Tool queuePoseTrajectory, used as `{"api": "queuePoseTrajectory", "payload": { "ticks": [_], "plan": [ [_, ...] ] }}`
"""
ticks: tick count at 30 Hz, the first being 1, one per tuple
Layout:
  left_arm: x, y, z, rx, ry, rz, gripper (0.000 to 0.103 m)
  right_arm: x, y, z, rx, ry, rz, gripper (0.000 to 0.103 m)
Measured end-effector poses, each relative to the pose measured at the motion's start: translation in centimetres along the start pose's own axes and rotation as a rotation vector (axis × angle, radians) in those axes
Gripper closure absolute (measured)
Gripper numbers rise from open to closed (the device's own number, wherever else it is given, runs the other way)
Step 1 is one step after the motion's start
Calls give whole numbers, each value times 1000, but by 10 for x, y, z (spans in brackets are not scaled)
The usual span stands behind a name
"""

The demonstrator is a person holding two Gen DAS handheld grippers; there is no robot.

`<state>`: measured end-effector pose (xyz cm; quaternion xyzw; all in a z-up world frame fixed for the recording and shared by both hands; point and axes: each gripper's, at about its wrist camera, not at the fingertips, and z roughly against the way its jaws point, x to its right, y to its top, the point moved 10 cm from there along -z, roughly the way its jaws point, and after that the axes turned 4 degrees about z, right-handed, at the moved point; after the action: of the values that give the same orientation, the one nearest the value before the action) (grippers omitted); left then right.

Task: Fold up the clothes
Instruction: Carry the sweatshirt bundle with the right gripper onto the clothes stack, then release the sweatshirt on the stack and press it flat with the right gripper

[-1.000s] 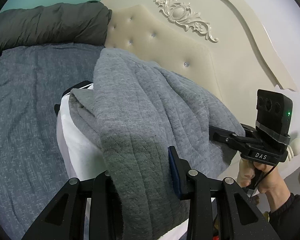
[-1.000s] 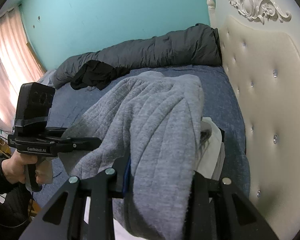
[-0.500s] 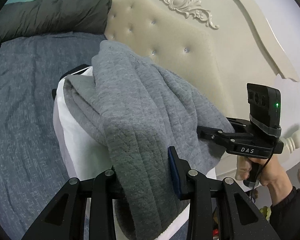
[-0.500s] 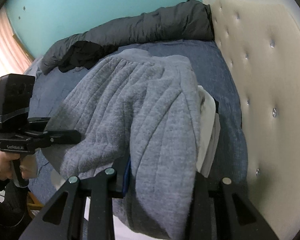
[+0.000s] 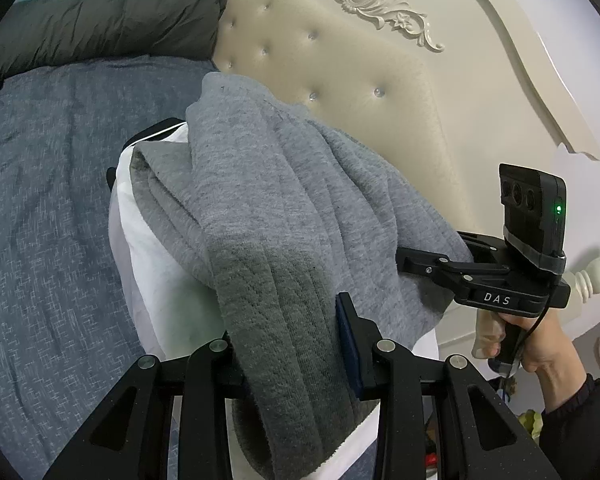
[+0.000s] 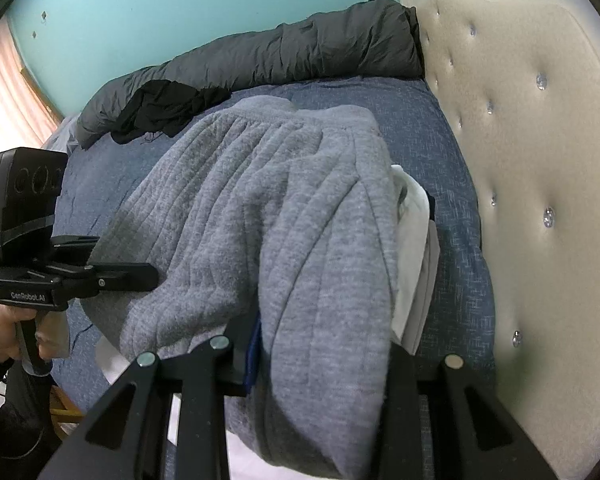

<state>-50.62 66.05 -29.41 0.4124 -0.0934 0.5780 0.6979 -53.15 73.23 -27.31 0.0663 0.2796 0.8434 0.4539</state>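
A thick grey quilted garment (image 5: 268, 184) hangs in a folded bundle between both grippers, above the blue bedspread (image 5: 40, 208). My left gripper (image 5: 286, 332) is shut on its near edge, where a darker grey band runs between the jaws. The right gripper (image 6: 324, 348) is shut on the other edge (image 6: 300, 240). Each gripper shows in the other's view: the right one (image 5: 406, 258) and the left one (image 6: 150, 274) both have their tips buried in the cloth. A white garment (image 5: 160, 272) lies under the grey one, and it also shows in the right wrist view (image 6: 416, 240).
A cream tufted headboard (image 5: 340, 80) runs along the bed's side (image 6: 520, 140). A dark grey duvet (image 6: 300, 52) is rolled against the teal wall, with a black garment (image 6: 160, 108) beside it. A pink curtain (image 6: 4, 100) hangs far left. A person's hands hold both handles.
Both views have tipped downward and the grey garment has sunk a little toward the bed. Both grippers keep the same hold on it.
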Motion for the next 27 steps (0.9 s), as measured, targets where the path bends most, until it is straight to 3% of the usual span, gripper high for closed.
{"api": "queuePoseTrajectory", "payload": {
  "ticks": [9,12,15,19,23,24,26,27],
  "plan": [
    [-7,-12,-6,-36,6,-12,67,4,-20,-13,-27,-30,-18,70],
    [-10,-17,-2,-42,3,-12,67,10,-22,-3,-11,-49,-43,61],
    [-12,-16,8,-25,5,-14,67,18,-24,21,44,-100,-61,48],
    [-11,-10,32,22,44,-56,67,23,-26,53,138,-185,-73,48],
    [-6,6,54,86,91,-120,67,21,-17,98,326,-199,-143,48],
    [-2,12,54,96,105,-143,67,17,-13,106,368,-192,-147,49],
    [9,17,51,94,111,-177,67,9,-5,106,373,-192,-112,63],
    [15,18,46,87,112,-193,67,5,-2,101,355,-199,-88,77]
  ]
}}
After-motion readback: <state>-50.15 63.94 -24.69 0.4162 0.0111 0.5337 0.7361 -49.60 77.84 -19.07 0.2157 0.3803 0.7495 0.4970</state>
